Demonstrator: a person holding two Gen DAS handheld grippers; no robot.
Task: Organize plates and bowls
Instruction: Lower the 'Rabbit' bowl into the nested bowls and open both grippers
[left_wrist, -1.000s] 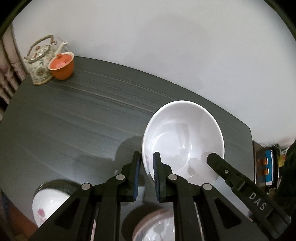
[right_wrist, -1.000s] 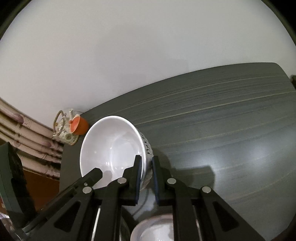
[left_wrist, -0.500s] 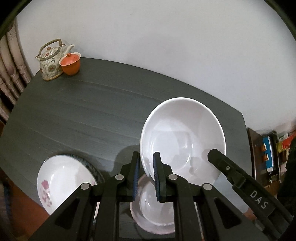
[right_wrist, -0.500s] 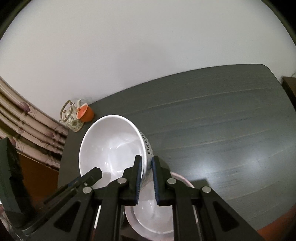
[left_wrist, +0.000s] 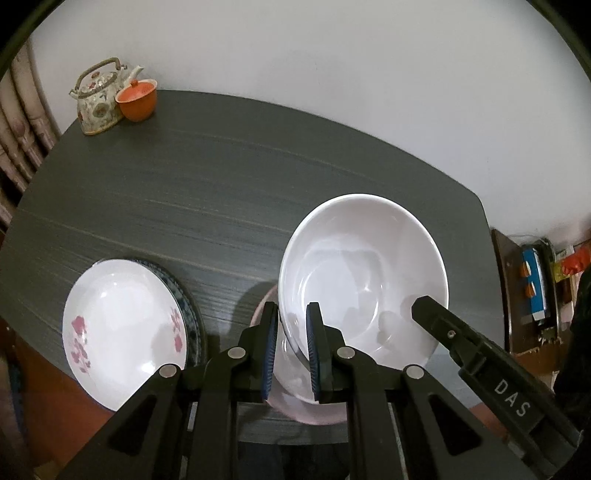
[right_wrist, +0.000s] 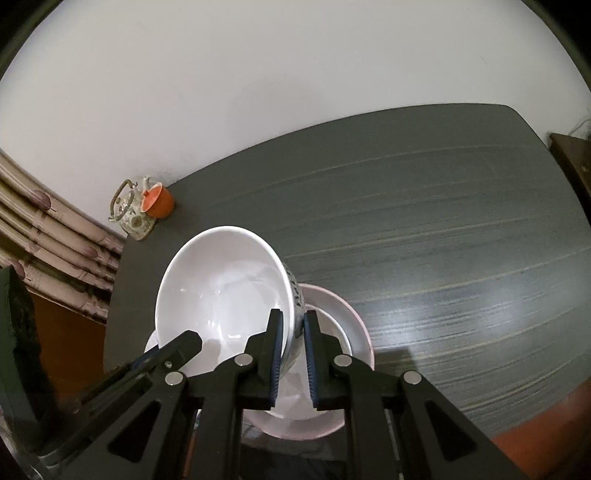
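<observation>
Both grippers hold one large white bowl by its rim, above the table. My left gripper is shut on the bowl's left rim. My right gripper is shut on the bowl's right rim; dark lettering shows on its outer wall. Under the bowl a pink-rimmed bowl sits near the table's front edge, also seen in the left wrist view. A white plate with red flowers lies on a blue-patterned plate at the front left.
A flowered teapot and an orange lidded cup stand at the dark table's far left corner, by a curtain. A white wall runs behind. A low cabinet with clutter is off the table's right end.
Both grippers have lifted the white bowl higher and drawn back. The flowered plate and the pink-rimmed bowl below have come fully into view.
</observation>
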